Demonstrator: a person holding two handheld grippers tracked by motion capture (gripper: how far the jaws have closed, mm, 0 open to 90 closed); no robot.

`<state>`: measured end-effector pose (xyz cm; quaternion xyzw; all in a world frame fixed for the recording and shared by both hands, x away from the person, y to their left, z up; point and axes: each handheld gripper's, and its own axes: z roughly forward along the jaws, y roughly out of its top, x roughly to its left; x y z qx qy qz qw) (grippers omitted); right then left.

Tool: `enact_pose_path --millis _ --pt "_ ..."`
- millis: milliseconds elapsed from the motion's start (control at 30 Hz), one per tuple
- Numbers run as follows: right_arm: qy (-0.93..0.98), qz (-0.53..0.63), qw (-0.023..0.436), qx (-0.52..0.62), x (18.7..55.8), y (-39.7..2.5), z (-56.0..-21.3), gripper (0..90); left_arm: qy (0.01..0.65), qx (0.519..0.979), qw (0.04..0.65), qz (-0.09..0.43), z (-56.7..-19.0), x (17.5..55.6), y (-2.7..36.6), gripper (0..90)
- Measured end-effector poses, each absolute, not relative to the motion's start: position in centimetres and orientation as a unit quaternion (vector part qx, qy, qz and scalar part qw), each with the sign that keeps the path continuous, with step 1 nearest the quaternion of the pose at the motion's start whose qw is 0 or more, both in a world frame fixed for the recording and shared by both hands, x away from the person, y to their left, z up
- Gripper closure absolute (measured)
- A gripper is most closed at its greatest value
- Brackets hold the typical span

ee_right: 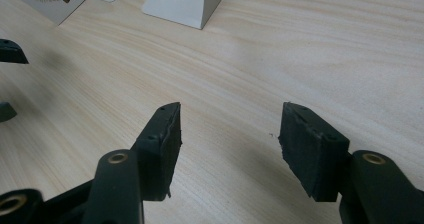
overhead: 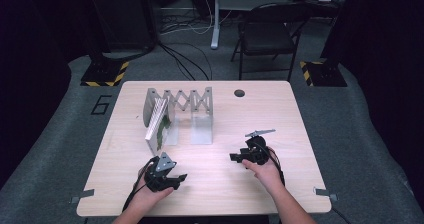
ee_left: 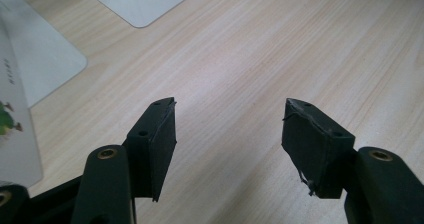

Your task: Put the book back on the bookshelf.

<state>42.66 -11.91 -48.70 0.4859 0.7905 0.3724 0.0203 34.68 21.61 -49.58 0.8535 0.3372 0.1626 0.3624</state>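
The pale wooden table [overhead: 210, 184] carries a grey expanding metal rack [overhead: 186, 104] at its far left, with a stack of thin white books [overhead: 157, 124] leaning in its leftmost bay — the nearest cover shows a green picture. Both hands rest near the table's front edge, well apart from the rack. The left gripper [ee_left: 227, 129] and right gripper [ee_right: 229, 134] each stand with jaws wide apart, holding nothing. This looks like a pause before reaching — next, one gripper must travel forward to the books. The book titles and how many there are cannot be made out.
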Motion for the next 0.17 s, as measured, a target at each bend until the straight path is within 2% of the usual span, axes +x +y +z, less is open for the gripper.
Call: enact_pose_path --millis 167 --pt "0.792 0.376 0.026 0.48 42.8 -12.1 -48.68 41.8 0.348 0.84 0.376 0.178 -48.43 34.29 22.53 38.7"
